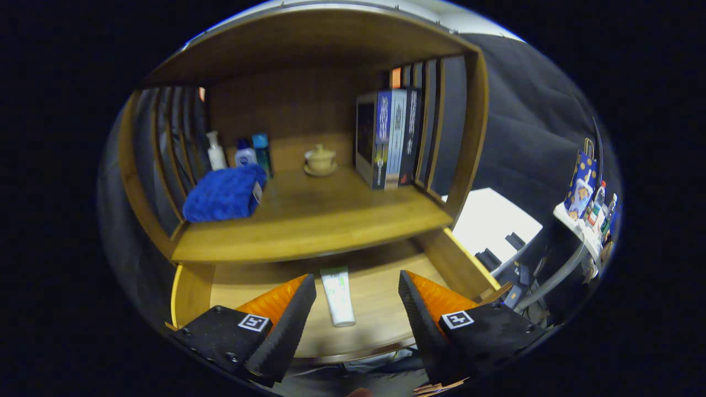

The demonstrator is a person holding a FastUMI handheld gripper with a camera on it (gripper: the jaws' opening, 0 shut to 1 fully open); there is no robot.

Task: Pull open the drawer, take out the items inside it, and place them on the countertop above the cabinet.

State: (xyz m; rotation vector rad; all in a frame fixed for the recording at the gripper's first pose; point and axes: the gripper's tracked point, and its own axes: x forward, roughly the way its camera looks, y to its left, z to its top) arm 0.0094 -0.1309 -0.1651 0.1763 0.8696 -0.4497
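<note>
The wooden drawer (193,286) stands pulled out beneath the countertop (309,226). A white tube (337,295) with green print lies flat on the drawer floor, its cap end toward me. My gripper (357,282) hovers above the drawer with its fingers open, and the tube lies below the gap between them, closer to the left finger. Neither finger touches the tube. The drawer's front part is hidden behind the fingers.
On the countertop sit a blue towel (223,193), a few bottles (238,151) at the back left, a small lidded teacup (320,160) and upright boxes (389,138) at the right. Slatted side walls (165,143) enclose the countertop. A white table (493,223) stands off right.
</note>
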